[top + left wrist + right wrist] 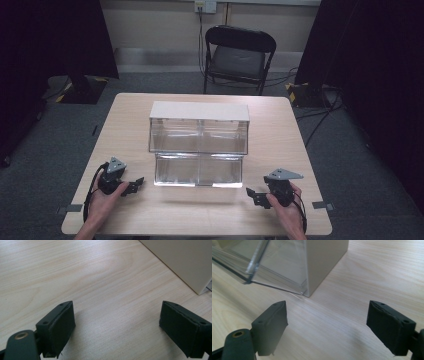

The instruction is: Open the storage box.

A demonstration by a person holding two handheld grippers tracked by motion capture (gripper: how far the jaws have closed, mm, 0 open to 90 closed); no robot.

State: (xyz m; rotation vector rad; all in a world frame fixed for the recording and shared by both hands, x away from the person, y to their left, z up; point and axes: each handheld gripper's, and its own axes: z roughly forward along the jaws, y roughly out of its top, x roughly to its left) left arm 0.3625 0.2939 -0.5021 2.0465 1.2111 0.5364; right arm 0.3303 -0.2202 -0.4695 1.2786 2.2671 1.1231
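Wooden table (280, 150) bears a clear bin (199, 145); both tools (132, 186) (252, 194) gape wide, empty.

Left gripper (134, 184) jaws wide apart, right gripper (251, 194) likewise — both low, held level

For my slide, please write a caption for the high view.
Two open grippers, left and right, flank a clear two-tier drawer cabinet.

A lab-like recording room: black curtains (45, 40), grey carpet (350, 150), folding chair (239, 57).
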